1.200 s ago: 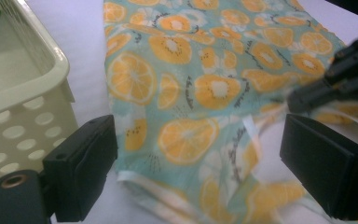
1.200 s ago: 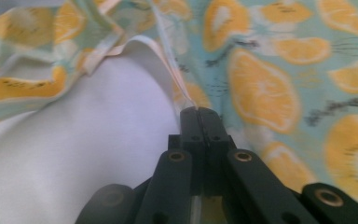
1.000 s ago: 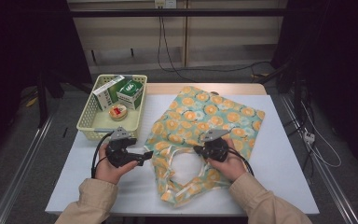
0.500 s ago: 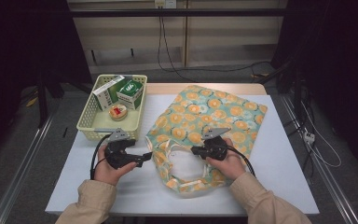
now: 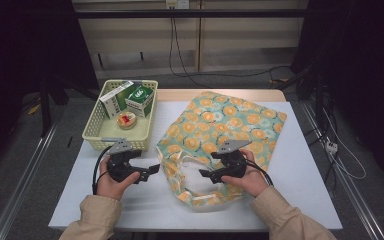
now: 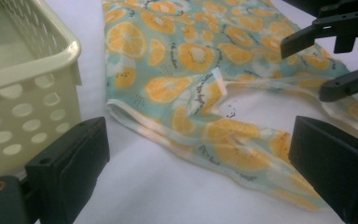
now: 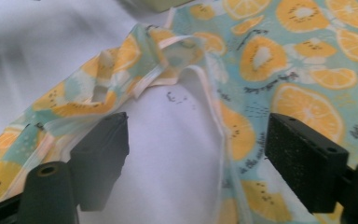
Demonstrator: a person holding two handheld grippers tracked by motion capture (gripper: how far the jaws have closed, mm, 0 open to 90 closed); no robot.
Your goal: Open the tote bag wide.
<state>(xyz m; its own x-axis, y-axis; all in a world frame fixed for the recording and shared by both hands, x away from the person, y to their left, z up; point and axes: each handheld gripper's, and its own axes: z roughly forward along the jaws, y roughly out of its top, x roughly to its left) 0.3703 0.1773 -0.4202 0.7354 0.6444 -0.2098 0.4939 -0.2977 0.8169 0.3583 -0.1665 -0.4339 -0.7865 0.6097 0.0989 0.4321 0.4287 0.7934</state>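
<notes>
My right tongs [image 5: 206,174] have just been opening, and by now they have let go of the bag's handle loop [image 7: 214,107]; a second ago they were pinched shut on that fabric. In the right gripper view the jaws stand wide with the loop lying slack between them on the desk [image 5: 300,165], pads off it. I read this as a release after a tug, so the bag's mouth has been spread and I probably need a fresh grip next.

My left tongs [image 5: 154,170] are at their widest too, holding nothing and touching nothing, aimed at the bag's near edge at 3 o'clock from them.

The fruit-print tote bag [image 5: 225,125] lies flat mid-desk, its mouth toward me at 6 o'clock; the basket [image 5: 92,132] sits at its 9 o'clock.
</notes>
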